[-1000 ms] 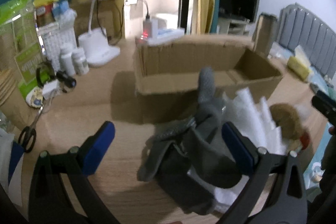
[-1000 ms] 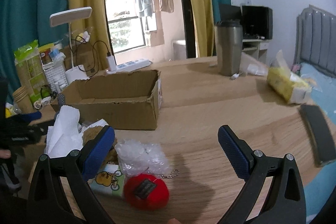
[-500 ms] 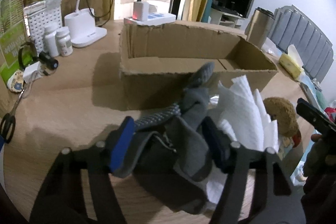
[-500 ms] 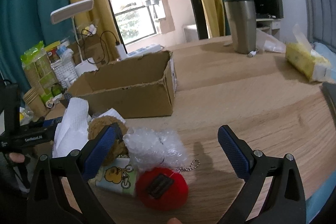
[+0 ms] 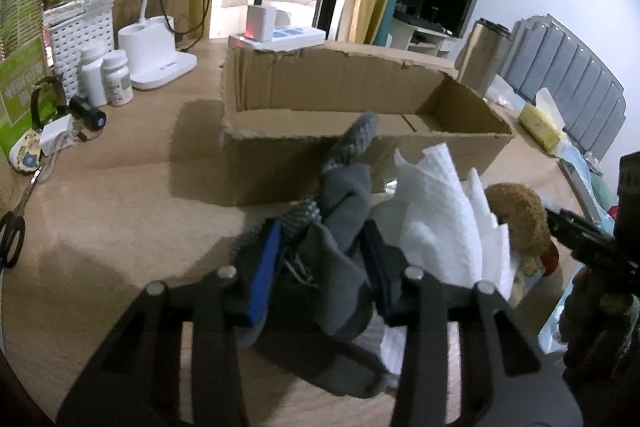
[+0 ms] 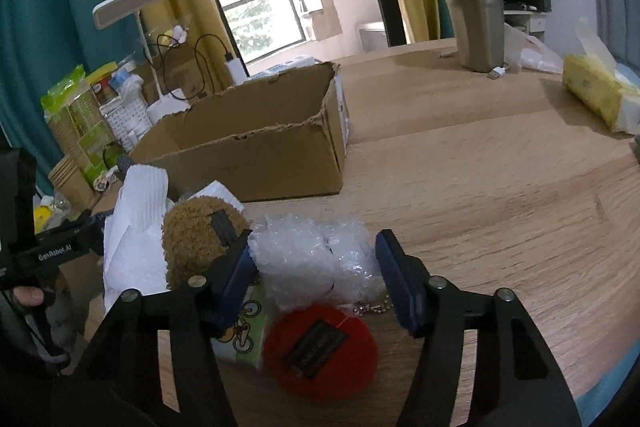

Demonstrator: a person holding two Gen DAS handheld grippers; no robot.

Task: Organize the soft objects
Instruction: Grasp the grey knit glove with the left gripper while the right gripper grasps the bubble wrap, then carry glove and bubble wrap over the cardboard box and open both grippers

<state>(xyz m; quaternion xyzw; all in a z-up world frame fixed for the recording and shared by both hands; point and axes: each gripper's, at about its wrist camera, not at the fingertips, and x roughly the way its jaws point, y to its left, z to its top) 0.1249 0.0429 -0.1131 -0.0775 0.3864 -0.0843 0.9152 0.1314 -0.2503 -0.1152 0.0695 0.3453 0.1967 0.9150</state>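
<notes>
Our left claw point(image 5: 320, 263) is clamped on the grey sock point(image 5: 340, 227), which sits on the surface with its long axis running straight ahead toward the empty cardboard box point(image 5: 280, 163) just beyond. Our right claw point(image 6: 316, 271) is open, straddling the bubble wrap point(image 6: 316, 263) without gripping it; from there the box lies ahead and left.

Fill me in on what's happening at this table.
A person is sorting soft items beside an open cardboard box, which looks empty. The left gripper is shut on a grey knitted sock. The right gripper is open around a wad of clear bubble wrap, not yet clamped.
</notes>
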